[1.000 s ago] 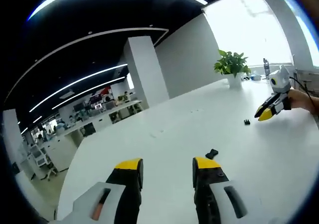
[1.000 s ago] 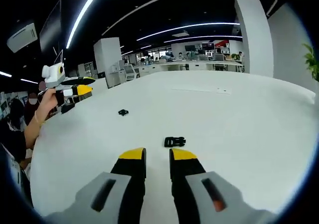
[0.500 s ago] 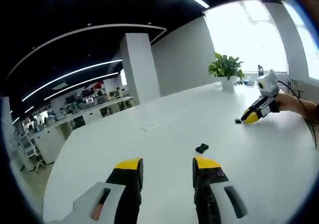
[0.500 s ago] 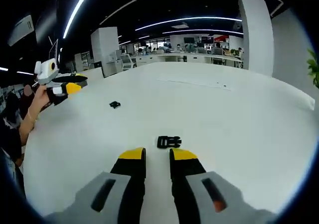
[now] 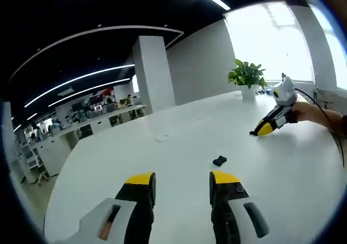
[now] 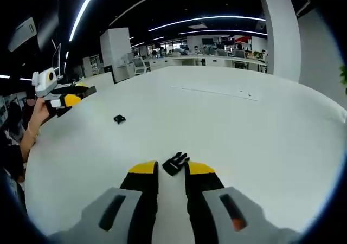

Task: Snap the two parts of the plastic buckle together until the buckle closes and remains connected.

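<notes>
Big white tabletop [image 6: 260,130] in an open office. Right claw [image 6: 171,169] is spread, with one buckle part [image 6: 175,163] sitting right between its yellow tips. Other buckle part [image 5: 219,160] lies just ahead of the left claw [image 5: 182,180], also spread wide, hovering above the surface.

White table top [image 6: 260,135] smooth, matt with faint sheen; both black buckle parts [image 6: 175,163] [image 5: 219,160] look like hard matt plastic; right gripper [image 6: 171,171] and left gripper [image 5: 181,181] have yellow tips, black matt jaws, smooth grey plastic bodies; potted plant [image 5: 247,77] in smooth white pot
</notes>
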`<control>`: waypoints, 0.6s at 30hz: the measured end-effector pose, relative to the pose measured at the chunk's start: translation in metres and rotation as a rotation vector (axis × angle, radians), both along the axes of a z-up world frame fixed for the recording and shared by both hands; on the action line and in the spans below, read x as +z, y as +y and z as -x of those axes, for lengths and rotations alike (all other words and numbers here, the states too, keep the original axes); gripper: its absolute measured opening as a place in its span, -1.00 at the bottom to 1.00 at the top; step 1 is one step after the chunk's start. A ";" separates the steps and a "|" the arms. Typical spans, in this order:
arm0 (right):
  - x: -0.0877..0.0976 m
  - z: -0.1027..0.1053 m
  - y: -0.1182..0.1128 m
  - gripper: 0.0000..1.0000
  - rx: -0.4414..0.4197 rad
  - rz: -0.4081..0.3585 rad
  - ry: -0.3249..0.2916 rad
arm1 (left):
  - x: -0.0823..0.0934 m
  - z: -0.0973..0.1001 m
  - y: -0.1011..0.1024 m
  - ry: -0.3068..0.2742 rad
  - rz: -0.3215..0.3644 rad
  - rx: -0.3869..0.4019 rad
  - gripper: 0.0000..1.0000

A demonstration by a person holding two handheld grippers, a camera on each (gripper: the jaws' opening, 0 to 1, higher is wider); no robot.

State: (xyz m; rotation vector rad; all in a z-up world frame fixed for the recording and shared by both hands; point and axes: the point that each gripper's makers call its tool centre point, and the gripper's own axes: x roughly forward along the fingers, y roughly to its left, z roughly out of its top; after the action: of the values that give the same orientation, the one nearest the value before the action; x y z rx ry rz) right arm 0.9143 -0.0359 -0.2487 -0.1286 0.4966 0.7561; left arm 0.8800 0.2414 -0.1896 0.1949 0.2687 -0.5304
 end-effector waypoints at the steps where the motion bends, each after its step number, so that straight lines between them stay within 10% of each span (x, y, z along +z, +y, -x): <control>1: 0.000 -0.001 0.002 -0.60 0.003 -0.003 0.004 | -0.001 0.000 0.000 0.002 0.000 0.001 -0.20; 18: -0.004 0.003 0.015 -0.69 0.102 0.021 -0.126 | -0.026 0.004 -0.012 0.050 -0.027 -0.035 -0.20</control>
State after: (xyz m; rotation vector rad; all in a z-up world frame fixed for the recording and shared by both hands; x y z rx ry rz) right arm 0.9111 -0.0211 -0.2529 -0.2205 0.3804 0.8368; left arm 0.8757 0.2293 -0.2154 0.2133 0.3216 -0.5666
